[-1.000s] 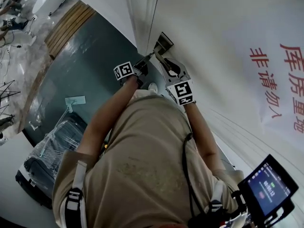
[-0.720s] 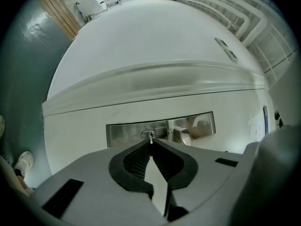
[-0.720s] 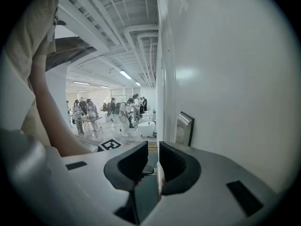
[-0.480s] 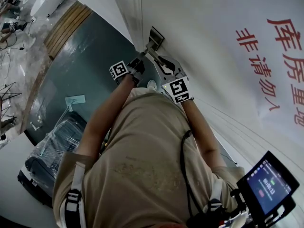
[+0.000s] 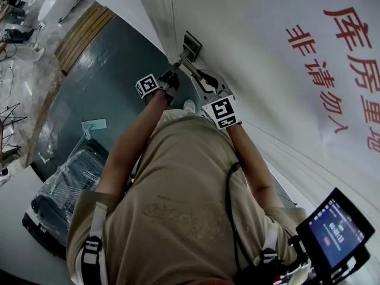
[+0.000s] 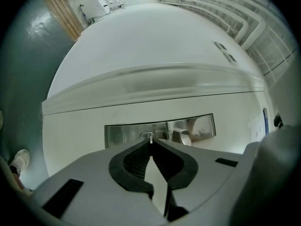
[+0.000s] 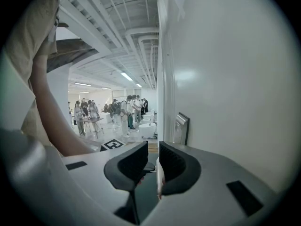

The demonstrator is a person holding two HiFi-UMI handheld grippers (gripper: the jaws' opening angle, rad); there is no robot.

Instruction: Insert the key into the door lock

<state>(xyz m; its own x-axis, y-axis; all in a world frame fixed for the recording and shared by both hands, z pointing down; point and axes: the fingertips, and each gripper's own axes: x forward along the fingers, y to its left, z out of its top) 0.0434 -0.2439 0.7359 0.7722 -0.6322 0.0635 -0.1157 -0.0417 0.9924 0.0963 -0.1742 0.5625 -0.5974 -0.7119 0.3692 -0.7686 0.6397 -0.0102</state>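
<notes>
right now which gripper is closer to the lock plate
Left. The left gripper is right at the lock plate, its key tip at the keyhole. The right gripper sits back beside it, with the plate ahead and right of its jaws.

The right gripper keeps its two dark fingers a little apart, with a narrow gap between them and nothing gripped there. Just beyond the fingers, a metal lock plate sits on the white door. At the left are a bare arm and a square marker, and far behind them stands a group of people.
</notes>
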